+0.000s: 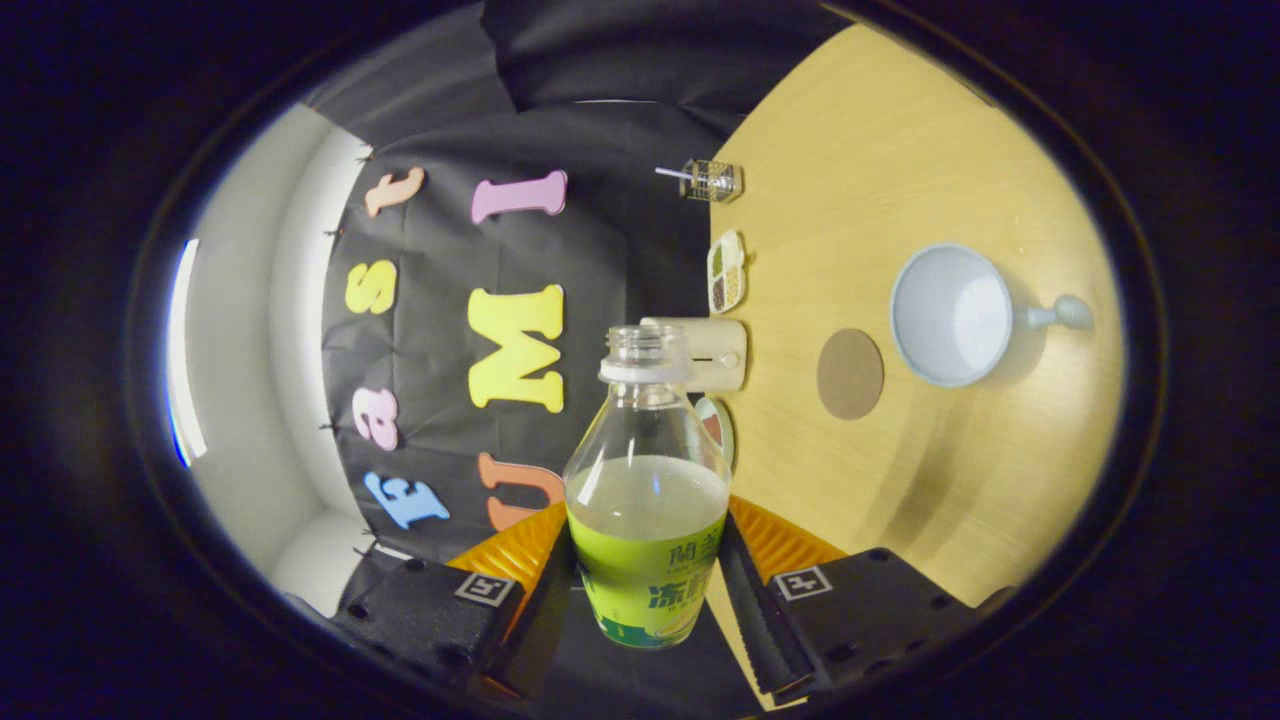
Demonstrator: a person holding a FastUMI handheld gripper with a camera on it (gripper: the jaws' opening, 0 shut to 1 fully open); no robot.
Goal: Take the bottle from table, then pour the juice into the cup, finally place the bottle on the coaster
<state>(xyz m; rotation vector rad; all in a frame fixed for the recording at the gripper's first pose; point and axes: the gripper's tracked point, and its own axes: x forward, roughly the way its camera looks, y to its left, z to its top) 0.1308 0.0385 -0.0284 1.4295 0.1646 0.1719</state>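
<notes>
A clear plastic bottle point(647, 480) with a green label and no cap sits between my fingers, about half full of pale juice. My gripper point(647, 575) is shut on the bottle, both fingers pressing its labelled body. The whole scene is rolled sideways, so the wooden table point(900, 150) stands like a wall on the bottle's right. On it, beyond the fingers, a pale blue cup point(950, 315) with a handle shows its empty inside. A round brown coaster point(850, 374) lies beside the cup, between it and the bottle's neck.
At the table's far edge stand a cream box-like appliance point(715, 355), a small divided dish of foods point(727, 270), a clear glass container with a rod point(710, 180), and a round plate point(718, 425) partly hidden by the bottle. Black cloth wall behind.
</notes>
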